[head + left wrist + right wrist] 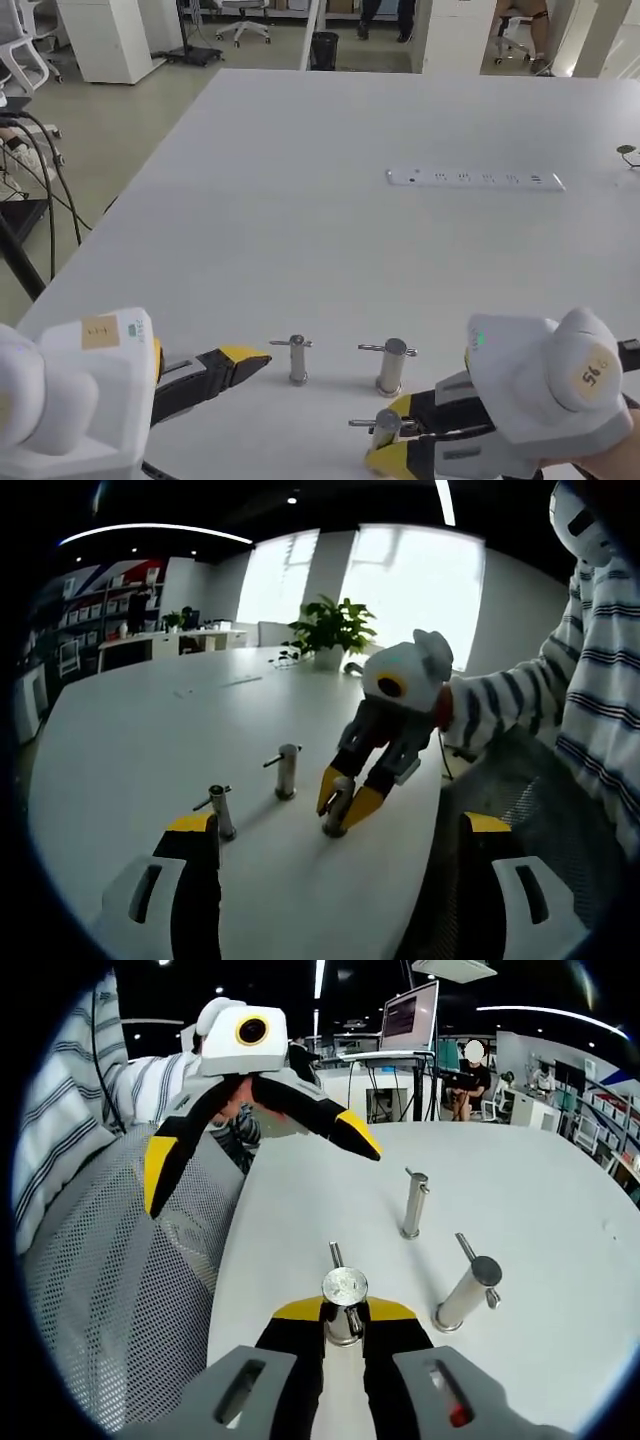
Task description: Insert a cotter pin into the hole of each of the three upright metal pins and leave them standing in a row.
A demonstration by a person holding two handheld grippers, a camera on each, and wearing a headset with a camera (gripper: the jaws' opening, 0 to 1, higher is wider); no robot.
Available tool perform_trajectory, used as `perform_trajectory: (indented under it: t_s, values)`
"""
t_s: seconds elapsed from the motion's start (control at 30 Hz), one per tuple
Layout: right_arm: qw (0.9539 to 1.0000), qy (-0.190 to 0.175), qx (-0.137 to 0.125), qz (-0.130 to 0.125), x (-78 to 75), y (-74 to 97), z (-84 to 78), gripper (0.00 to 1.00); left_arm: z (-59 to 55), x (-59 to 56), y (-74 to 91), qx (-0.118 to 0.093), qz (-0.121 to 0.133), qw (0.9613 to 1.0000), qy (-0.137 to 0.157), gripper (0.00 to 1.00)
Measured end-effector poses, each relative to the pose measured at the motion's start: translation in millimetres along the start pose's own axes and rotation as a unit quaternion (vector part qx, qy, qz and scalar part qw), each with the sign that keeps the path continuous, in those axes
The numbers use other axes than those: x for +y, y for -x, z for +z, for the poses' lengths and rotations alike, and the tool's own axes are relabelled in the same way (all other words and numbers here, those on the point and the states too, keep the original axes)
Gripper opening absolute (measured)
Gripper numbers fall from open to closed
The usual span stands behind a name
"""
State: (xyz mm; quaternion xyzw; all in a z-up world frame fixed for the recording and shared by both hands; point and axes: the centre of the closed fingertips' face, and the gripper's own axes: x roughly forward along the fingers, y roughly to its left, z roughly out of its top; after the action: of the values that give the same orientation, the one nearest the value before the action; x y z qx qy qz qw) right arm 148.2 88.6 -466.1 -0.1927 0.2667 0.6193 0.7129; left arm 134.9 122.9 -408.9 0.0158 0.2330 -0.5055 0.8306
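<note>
— How are the fingers of the right gripper (390, 432) seen?
— They are pressed in on the near pin (345, 1288), with one yellow-tipped finger on each side of its shaft. The pin is held upright on the white desk (300, 230), close to the person's edge.
— Is anything fitted in it?
— A cotter pin (360, 424) is seen passed through its head, sticking out to one side.
— And the other two?
— The second pin (392, 368) is stood just behind the near one, apart from it. The third pin (297, 360) is stood off to the side, toward the left gripper (260, 1165). Both are upright. A cotter pin (368, 349) is seen through the top of the second, and another cotter pin (280, 342) through the top of the third.
— What is noted of the left gripper?
— Its fingers are spread wide and nothing is held between them. In the head view one yellow tip is seen near the third pin, not touching it.
— Is a row formed?
— The second and third pins are lined up side by side. The near pin is set in front of the second, out of that line.
— What else is seen?
— A white power strip (475, 179) is laid farther back on the desk, well apart from the pins. A mesh chair back (130, 1290) is seen beside the desk.
</note>
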Motion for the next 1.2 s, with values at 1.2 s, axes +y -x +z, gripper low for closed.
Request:
perform_trajectory:
  t_s: [1.2]
  values:
    - [0.9974,-0.008,-0.004,-0.072,-65.8,75.0,-26.5,0.08,-9.5,6.0,-0.2,0.02,0.004,0.9998,0.005,0.99]
